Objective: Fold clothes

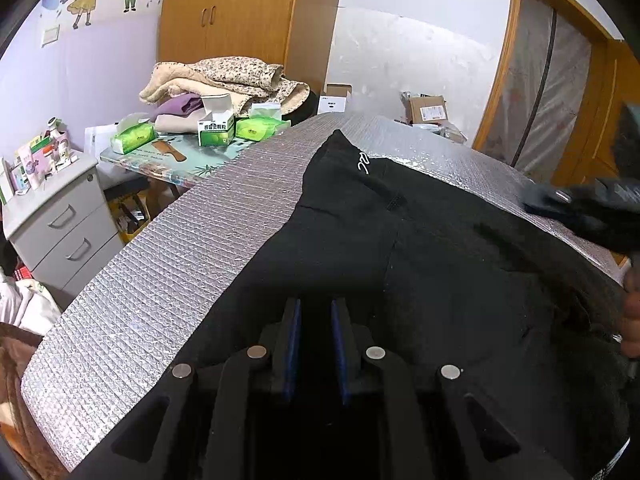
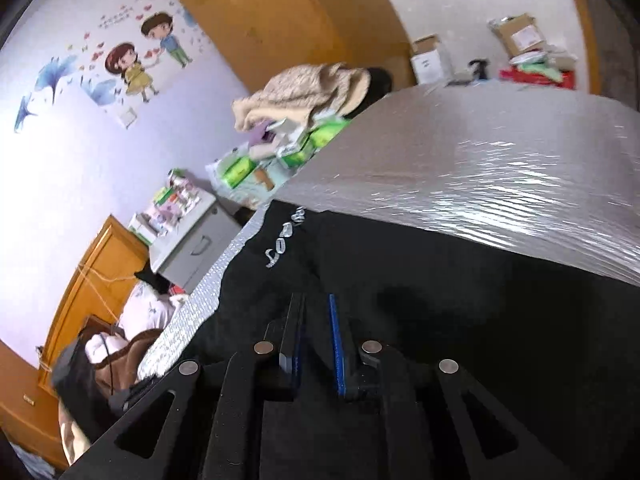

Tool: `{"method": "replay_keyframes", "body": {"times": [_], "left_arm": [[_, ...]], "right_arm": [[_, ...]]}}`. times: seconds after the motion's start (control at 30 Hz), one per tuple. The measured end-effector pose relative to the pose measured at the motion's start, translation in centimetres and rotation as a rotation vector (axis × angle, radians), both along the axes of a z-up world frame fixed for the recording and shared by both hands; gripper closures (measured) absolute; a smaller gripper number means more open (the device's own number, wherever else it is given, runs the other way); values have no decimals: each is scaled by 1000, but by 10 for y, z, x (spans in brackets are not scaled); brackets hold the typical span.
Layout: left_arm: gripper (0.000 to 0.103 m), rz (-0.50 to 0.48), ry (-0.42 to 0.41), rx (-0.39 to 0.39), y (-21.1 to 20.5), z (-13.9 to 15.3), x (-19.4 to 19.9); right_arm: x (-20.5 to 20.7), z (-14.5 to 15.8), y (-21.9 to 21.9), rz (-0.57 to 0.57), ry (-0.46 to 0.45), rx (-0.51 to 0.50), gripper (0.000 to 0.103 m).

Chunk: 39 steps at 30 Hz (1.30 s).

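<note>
A black garment (image 1: 420, 248) with small white lettering lies spread on a silver quilted mat (image 1: 168, 240). My left gripper (image 1: 316, 308) hovers just over the garment's near part, its blue-padded fingers a narrow gap apart with nothing clearly pinched. In the right wrist view the same black garment (image 2: 440, 300) with white lettering covers the near part of the mat (image 2: 480, 152). My right gripper (image 2: 316, 304) is low over the fabric, fingers slightly apart. The right gripper also shows blurred at the right edge of the left wrist view (image 1: 576, 204).
A side table (image 1: 168, 160) beyond the mat holds green tissue packs, a box and piled beige clothes (image 1: 224, 80). A grey drawer cabinet (image 1: 60, 216) stands at left. Wooden wardrobe (image 1: 232, 12) and cardboard boxes (image 1: 428, 110) are behind.
</note>
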<state>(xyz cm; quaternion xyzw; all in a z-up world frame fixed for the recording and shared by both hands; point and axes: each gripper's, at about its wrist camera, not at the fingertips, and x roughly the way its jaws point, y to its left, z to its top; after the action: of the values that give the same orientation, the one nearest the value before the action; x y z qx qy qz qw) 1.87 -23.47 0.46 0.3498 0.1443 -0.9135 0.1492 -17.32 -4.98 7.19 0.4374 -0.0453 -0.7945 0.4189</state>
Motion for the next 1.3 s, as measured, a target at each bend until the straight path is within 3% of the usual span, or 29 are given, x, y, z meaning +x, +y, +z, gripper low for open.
{"method": "replay_keyframes", "body": {"times": [0.17,0.33,0.5,0.77,0.87,1.3], "left_arm": [[88,-21,12,-17,8,8,6],[88,-123,53,-15,41,21,13],[88,-174,-24,-18,58,7,2],[88,-240,22,-26,77,24,-1],[87,-279,-13,-17,84,13,-10],[88,-259,-31,-24,82,3,-11]], "right_arm": [[21,2,49,-35,27,37,89],[33,-5,89,-76,21,67,89],[23,-19,111,-145,-19,94,89],[30,-5,137,-179,-5,31,89],[36,-6,149,-189,-15,22,89],[49,-4,183,-259,-18,1,88]]}}
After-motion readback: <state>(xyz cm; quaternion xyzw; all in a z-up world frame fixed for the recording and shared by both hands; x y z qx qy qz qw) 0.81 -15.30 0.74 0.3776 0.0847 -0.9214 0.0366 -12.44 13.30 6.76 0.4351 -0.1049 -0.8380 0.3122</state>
